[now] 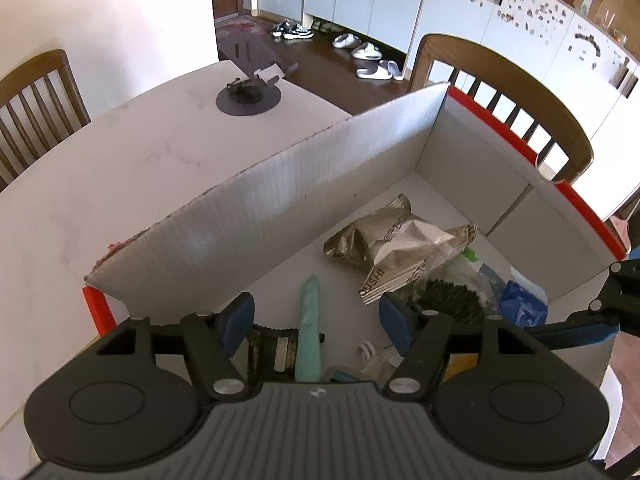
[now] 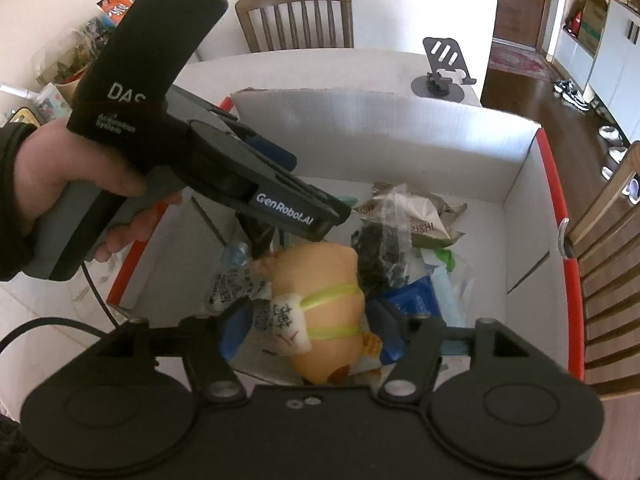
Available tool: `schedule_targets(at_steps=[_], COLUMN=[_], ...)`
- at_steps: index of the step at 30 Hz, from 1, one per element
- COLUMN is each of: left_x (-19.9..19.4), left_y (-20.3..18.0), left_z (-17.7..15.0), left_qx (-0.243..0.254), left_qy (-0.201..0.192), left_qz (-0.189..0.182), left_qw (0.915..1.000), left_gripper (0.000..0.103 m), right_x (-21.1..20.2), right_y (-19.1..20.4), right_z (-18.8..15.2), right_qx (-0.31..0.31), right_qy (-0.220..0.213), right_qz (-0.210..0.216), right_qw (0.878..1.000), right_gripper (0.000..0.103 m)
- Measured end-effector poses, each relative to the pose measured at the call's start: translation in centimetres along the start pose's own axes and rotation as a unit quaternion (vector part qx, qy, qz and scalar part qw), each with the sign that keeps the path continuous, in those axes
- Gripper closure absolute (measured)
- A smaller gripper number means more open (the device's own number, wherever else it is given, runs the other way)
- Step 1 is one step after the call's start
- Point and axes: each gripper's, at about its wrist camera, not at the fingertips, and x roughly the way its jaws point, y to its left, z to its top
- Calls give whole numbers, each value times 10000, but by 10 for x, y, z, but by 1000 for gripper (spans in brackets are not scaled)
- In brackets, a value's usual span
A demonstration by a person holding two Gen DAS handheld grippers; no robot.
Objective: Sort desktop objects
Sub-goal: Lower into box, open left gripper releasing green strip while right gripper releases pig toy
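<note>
A white cardboard box (image 1: 320, 184) (image 2: 360, 132) with red edges stands on the table and holds several items. My left gripper (image 1: 316, 316) hangs open over its near end, and a mint-green stick-shaped object (image 1: 310, 328) lies in the box between the blue pads without touching them. My right gripper (image 2: 310, 328) is open around a tan plush toy (image 2: 320, 288) with yellow bands, which rests in the box with gaps to both pads. Snack packets (image 1: 392, 240) (image 2: 420, 216), a clear bag of something black (image 1: 448, 300) (image 2: 380, 256) and a blue packet (image 1: 520, 304) (image 2: 416, 300) lie beside them.
A hand (image 2: 60, 168) holds the left tool over the box's left side. A dark phone stand (image 1: 248, 96) (image 2: 440, 76) sits at the far end of the white table (image 1: 120, 168). Wooden chairs (image 1: 500, 92) (image 2: 296, 16) stand around the table.
</note>
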Motion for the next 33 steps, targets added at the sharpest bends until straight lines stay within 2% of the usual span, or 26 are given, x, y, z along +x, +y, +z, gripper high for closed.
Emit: schedule_targets(at_steps=[21,24,33], left_x=[-53,-65,-97], left_y=[-2,-5,-10], left_z=[-14,-19,-38], left_qx=[-213,-198,-238], left_qy=[-446,-528,-702], left_qz=[-87,-79,-84], left_qw=[9987,9984,9972], left_gripper=[32,26,24], right_x=[-33,-41,-58], right_y=[-9,-13,-21], right_z=[-4,-5,-11], right_qx=[89,154,315], right_qy=[-376,-483,-706], right_qz=[-109,-135,-121], right_qw=[9992,9986,9969], right_gripper=[35,35,34])
